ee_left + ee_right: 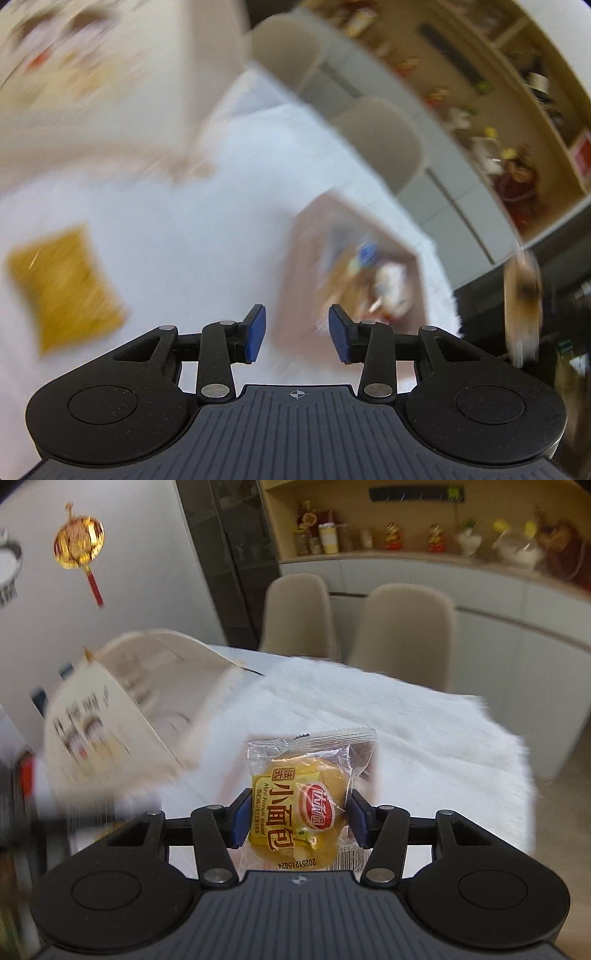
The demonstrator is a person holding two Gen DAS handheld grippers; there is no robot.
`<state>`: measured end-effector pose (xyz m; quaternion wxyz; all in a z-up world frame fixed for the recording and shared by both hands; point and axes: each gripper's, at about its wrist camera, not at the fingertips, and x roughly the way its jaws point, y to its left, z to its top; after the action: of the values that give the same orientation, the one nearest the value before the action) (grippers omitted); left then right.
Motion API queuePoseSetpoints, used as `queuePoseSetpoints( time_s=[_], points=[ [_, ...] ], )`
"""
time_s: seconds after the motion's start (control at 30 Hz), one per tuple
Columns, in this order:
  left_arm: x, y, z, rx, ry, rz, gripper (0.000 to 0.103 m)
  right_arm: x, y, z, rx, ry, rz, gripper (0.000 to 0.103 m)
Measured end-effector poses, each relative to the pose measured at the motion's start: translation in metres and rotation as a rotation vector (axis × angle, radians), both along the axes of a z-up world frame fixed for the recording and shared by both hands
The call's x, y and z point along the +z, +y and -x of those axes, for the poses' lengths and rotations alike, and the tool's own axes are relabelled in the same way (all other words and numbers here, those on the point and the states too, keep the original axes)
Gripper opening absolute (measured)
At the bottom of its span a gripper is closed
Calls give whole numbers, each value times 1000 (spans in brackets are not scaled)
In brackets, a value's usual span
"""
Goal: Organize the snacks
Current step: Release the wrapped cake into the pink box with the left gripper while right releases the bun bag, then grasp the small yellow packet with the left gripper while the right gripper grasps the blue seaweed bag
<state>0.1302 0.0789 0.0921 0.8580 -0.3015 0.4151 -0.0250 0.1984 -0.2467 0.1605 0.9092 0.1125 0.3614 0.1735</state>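
My right gripper [295, 818] is shut on a clear-wrapped yellow mini bread packet [299, 805] and holds it upright above the white-clothed table [424, 746]. My left gripper [297, 334] is open and empty above the same table [192, 266]. In the blurred left wrist view a yellow snack packet [62, 288] lies on the cloth at the left. A pinkish box [354, 280] with several snacks inside stands ahead and to the right of the left gripper.
A large white carton [125, 709] stands on the table's left side and also shows in the left wrist view [110, 85]. Two beige chairs [402, 635] stand behind the table. A counter with shelves of jars [369, 539] runs along the back wall.
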Motion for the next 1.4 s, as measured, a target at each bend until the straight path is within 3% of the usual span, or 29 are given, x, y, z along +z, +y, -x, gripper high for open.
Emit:
queuePoseSetpoints(
  time_s=[0.07, 0.2, 0.33, 0.43, 0.5, 0.63, 0.73, 0.83, 1.0, 1.1, 1.17, 1.33, 1.4],
  points=[
    [-19, 15, 23, 50, 64, 13, 42, -8, 21, -44, 37, 38, -13, 67],
    [-42, 55, 66, 150, 139, -14, 42, -20, 45, -73, -50, 32, 100, 67],
    [-53, 111, 87, 325, 177, -31, 42, -36, 54, -48, -17, 82, 65, 67],
    [-57, 147, 84, 433, 170, -17, 42, -50, 82, -16, 56, 93, 132, 68],
    [-61, 159, 70, 450, 154, 17, 42, -63, 100, 12, 110, 103, 168, 68],
    [-64, 166, 35, 389, 125, 59, 43, -96, 130, 70, 236, 170, 187, 68],
    [-62, 148, -1, 287, 122, -17, 44, -120, 146, 110, 324, 232, 228, 68],
    [-59, 118, -30, 122, 134, -121, 44, -133, 153, 136, 365, 229, 278, 68],
    [-62, 52, -27, -175, 159, -248, 43, -132, 143, 140, 339, 208, 281, 68],
    [-61, 29, -6, -243, 165, -260, 43, -108, 128, 119, 261, 71, 338, 68],
    [-61, 20, 9, -254, 173, -209, 42, -90, 124, 84, 208, -8, 357, 68],
    [-58, 16, 52, -203, 133, -55, 40, -63, 137, -42, 150, -39, 312, 68],
    [-53, 22, 68, -152, 130, -42, 39, -63, 148, -101, 93, -25, 284, 62]
  ],
)
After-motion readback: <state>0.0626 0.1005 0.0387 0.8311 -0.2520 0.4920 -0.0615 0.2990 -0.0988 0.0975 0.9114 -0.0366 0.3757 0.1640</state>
